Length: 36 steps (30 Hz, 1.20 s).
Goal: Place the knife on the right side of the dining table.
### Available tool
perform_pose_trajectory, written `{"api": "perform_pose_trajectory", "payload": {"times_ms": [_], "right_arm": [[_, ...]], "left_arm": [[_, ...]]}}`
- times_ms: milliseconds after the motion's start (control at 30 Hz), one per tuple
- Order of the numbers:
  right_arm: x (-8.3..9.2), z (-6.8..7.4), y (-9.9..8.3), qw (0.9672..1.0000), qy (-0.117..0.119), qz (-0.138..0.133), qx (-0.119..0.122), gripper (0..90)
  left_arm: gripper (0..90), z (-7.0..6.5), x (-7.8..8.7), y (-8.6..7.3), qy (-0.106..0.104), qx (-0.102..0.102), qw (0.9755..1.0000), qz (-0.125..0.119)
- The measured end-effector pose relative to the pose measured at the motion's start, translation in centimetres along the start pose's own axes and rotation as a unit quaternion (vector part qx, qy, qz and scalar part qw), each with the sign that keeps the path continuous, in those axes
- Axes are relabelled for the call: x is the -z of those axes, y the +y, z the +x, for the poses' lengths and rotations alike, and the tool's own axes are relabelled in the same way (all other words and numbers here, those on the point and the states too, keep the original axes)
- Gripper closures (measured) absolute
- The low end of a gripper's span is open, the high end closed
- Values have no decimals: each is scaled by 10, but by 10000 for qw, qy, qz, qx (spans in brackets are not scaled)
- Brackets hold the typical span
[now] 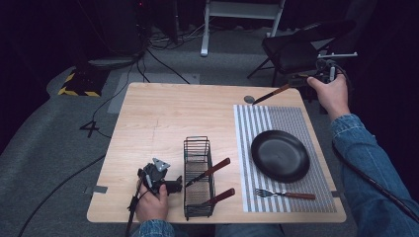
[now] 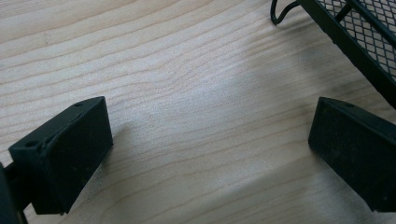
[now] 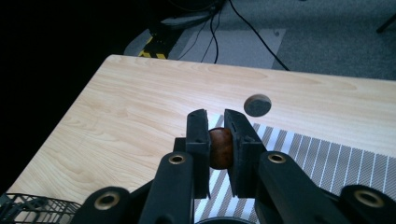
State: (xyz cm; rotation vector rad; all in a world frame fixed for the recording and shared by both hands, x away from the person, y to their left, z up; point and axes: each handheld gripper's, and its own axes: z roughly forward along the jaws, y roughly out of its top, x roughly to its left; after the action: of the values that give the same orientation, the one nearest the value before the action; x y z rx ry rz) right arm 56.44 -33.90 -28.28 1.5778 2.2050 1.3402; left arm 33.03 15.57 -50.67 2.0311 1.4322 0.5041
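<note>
Left gripper: near edge of the table, just left of the wire caddy; jaws spread wide over bare wood, nothing between them.
Right gripper: raised past the far right corner; jaws clenched on the brown wooden handle of a knife.
Knife, location: held off the table, its dark blade slanting down toward the far edge of the striped placemat, the tip near a round grey cap set in the tabletop.
Knife, appearance: slim, rounded reddish-brown handle, narrow dark blade; matches the other cutlery.
Knife, handling: judged light and rigid; the smooth rounded handle may twist or slip between flat pads, so a hold at mid-handle, square across it, looks soundest. Blade end best kept pointing away.
Wire caddy: black mesh, near centre; two wood-handled utensils lean out of it.
Fork: lies on the near edge of the placemat.
Plate: black, round, on the placemat beyond the fork.
Beyond the table: folding chair, floor cables.
</note>
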Motion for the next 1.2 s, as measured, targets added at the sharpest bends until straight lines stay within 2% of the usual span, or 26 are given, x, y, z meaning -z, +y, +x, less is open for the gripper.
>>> {"api": "perform_pose_trajectory", "payload": {"times_ms": [200,367,500,667,833,1000,1067,1200], "right_arm": [[-17,-11,-12,9996,-71,196,-180,809],[-27,-16,-24,9989,-42,347,-305,808],[-33,-21,-30,9975,-184,524,-428,808],[-38,-27,-37,9961,-320,616,-548,808],[-37,-34,-41,9950,-373,586,-724,805],[-38,-39,-44,9943,-666,562,-617,759],[-39,-42,-47,9929,-908,565,-525,724],[-40,-45,-51,9919,-1033,544,-495,697]], "left_arm": [[0,0,0,0,0,-7,10000,5],[0,0,0,0,0,-5,10000,3],[0,0,0,0,1,-6,10000,5],[0,0,0,0,1,-7,10000,5],[0,0,0,0,1,-8,10000,5],[0,0,0,0,0,-7,10000,4],[0,0,0,0,-1,-6,10000,4],[0,0,0,0,0,-7,10000,5]]}}
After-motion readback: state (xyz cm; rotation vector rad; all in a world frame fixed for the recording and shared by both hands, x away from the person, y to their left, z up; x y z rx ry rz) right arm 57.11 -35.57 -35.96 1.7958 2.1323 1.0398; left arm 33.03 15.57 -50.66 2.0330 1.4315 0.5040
